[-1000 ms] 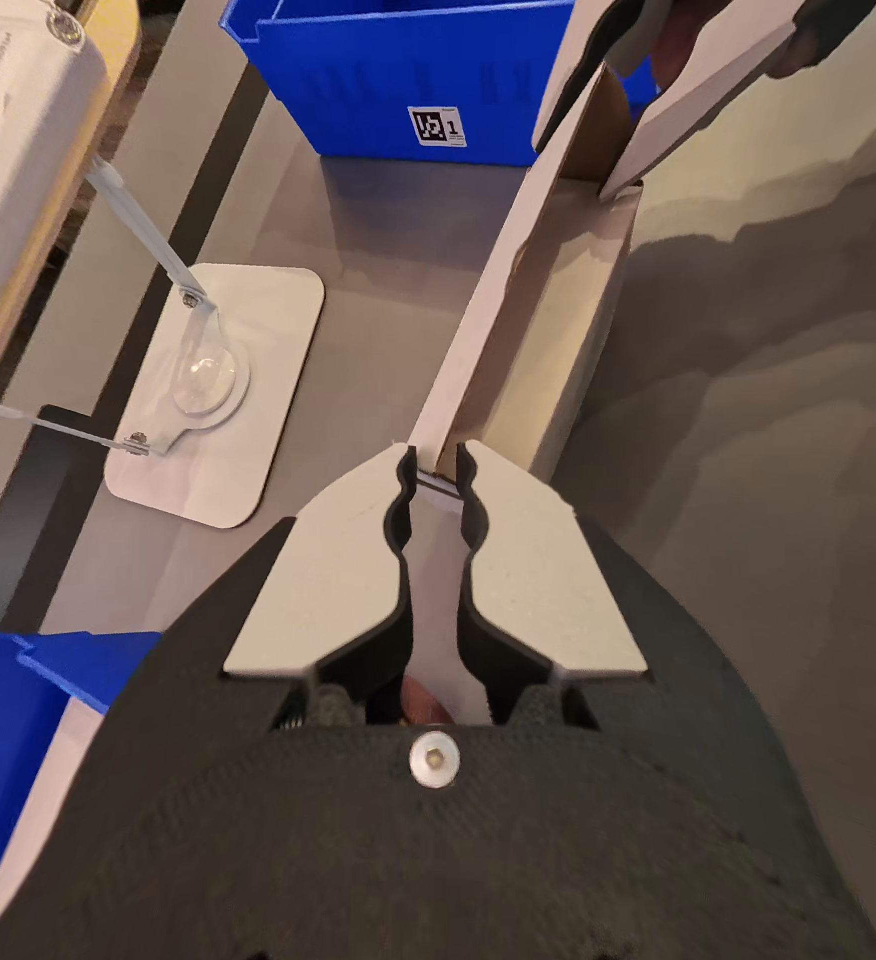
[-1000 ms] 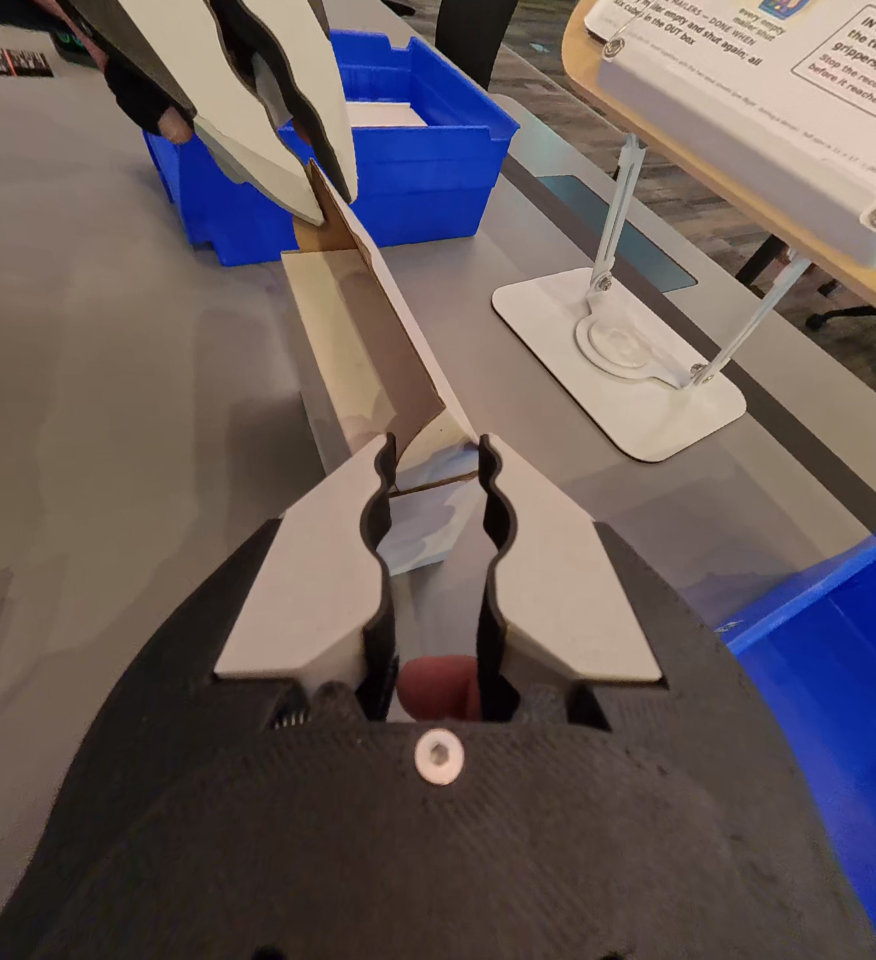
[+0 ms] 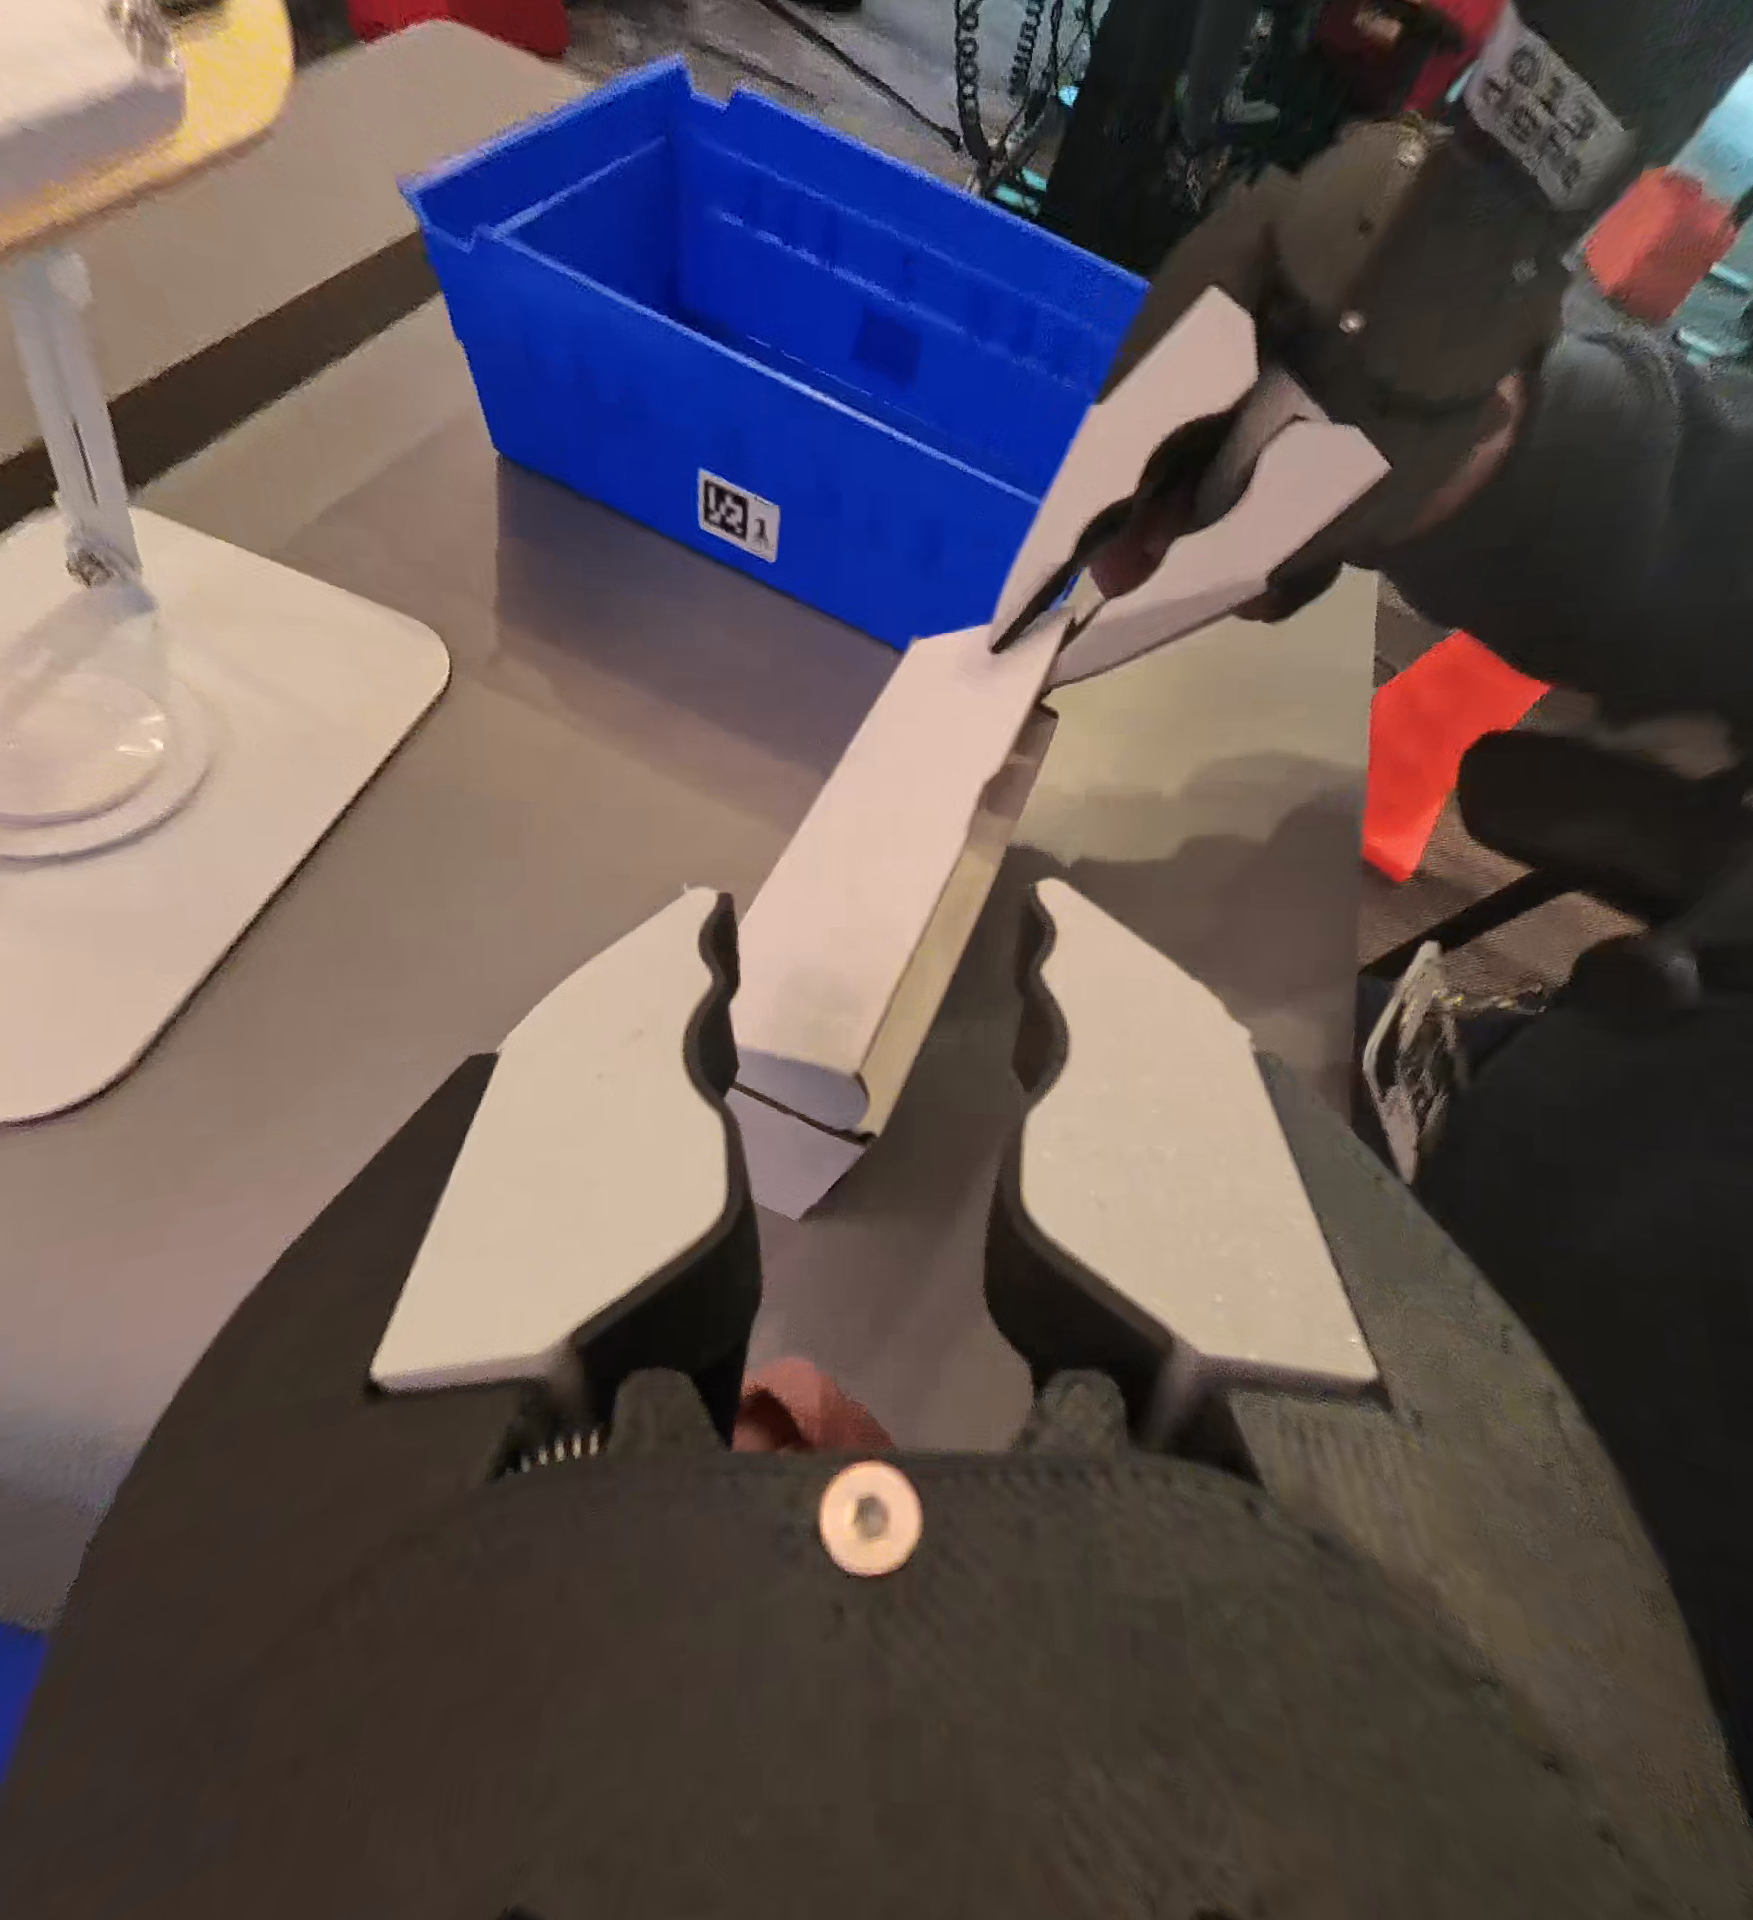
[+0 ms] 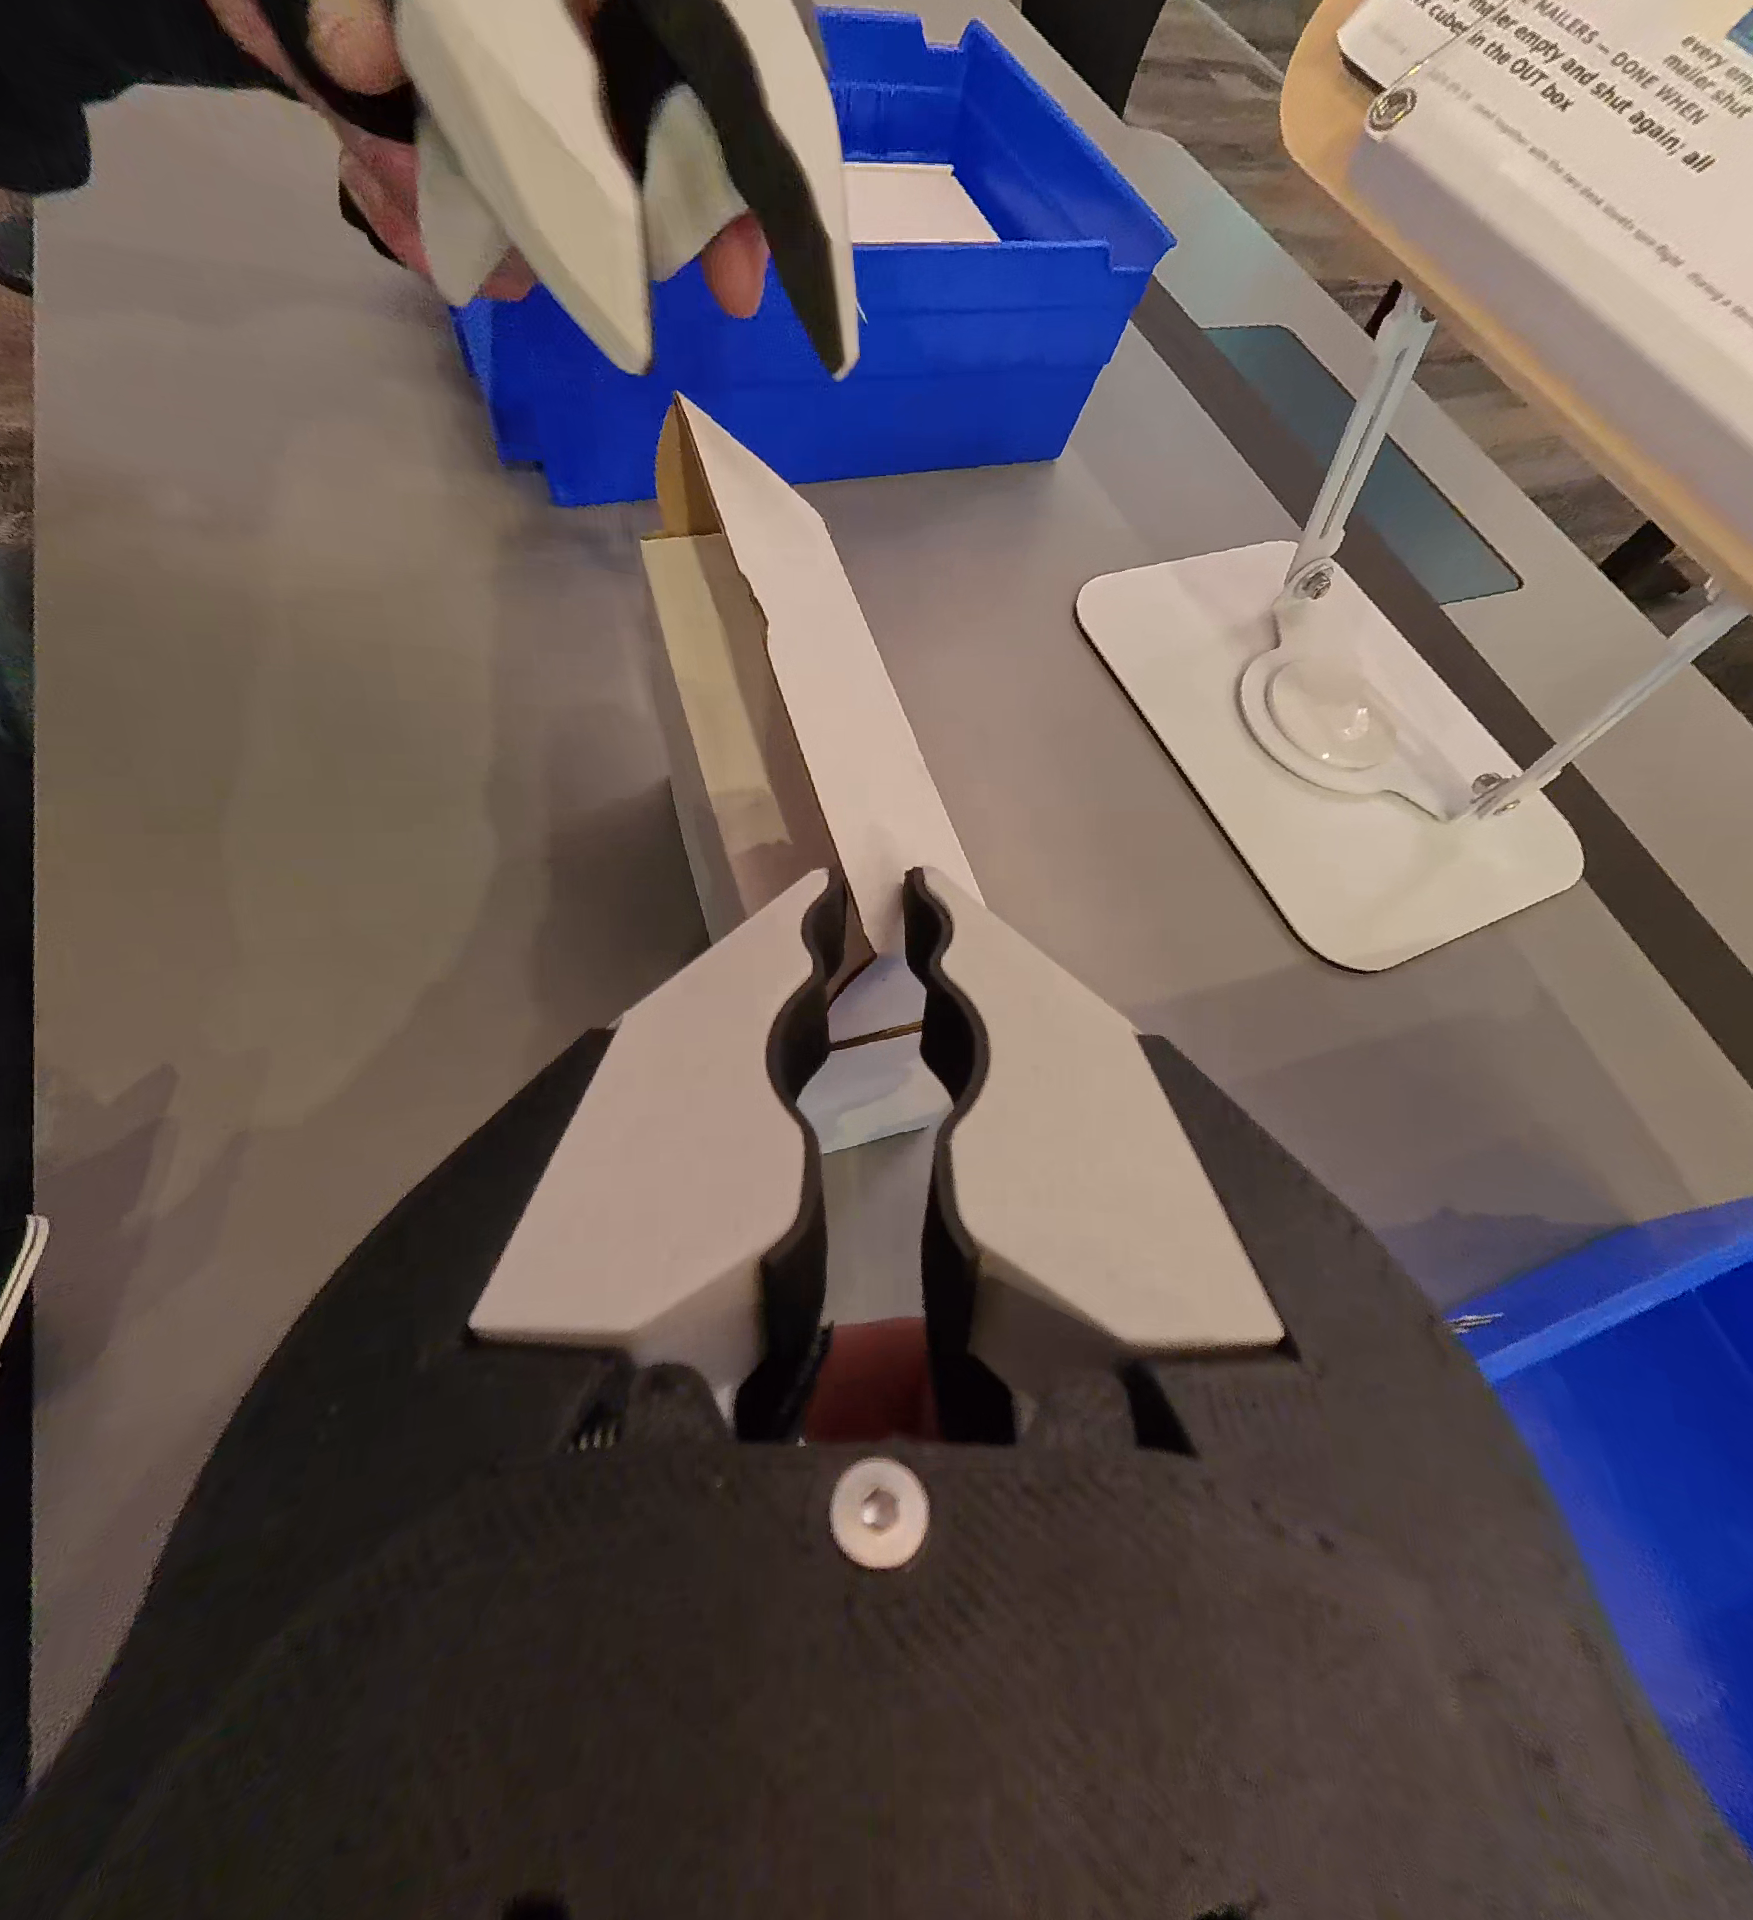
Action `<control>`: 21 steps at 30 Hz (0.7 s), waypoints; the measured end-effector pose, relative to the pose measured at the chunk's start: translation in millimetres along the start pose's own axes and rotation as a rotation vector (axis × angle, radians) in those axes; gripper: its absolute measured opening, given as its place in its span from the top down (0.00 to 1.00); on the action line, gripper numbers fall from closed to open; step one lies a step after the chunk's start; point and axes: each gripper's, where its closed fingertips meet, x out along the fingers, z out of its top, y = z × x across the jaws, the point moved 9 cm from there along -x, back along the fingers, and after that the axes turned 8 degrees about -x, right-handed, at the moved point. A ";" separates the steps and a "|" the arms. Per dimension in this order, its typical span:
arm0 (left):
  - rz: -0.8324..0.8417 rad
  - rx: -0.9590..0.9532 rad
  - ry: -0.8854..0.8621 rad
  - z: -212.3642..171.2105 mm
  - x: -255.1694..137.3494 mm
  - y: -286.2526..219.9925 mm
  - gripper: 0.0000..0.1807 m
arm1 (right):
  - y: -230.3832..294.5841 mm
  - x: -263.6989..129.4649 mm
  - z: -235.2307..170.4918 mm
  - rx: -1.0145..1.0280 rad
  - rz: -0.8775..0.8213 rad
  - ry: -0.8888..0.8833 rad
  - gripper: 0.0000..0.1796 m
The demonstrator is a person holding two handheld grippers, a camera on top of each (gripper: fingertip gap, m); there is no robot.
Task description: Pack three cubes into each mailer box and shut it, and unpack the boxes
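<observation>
Grey table [image 4: 332,727] top, dark strip along its far edge. White stand base [image 4: 1371,790] on it, thin metal struts carrying a tilted board with a printed sheet [image 4: 1620,177]. Wood-look plank floor [image 4: 1256,73] beyond the table. Behind, dim clutter: black gear, red-orange shapes [image 3: 1433,748]. Warm, soft lighting.

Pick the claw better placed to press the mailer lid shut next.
Probably the left claw: it is open, free and right over the box lid. The right claw is pinching the lid flap at the other end, so it is busy.
</observation>
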 end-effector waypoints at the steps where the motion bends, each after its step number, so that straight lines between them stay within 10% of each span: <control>1: 0.006 -0.047 0.037 1.8 2.4 4.4 0.73 | 0.6 0.1 -0.3 -0.016 -0.006 -0.002 0.95; 13: 0.012 -0.017 0.384 1.3 35.3 16.4 0.70 | 5.7 1.2 -4.4 -0.090 -0.002 0.010 0.93; 21: 0.204 0.257 0.277 -16.2 37.9 -1.1 0.73 | 28.0 0.0 -1.9 -0.324 0.061 0.127 0.66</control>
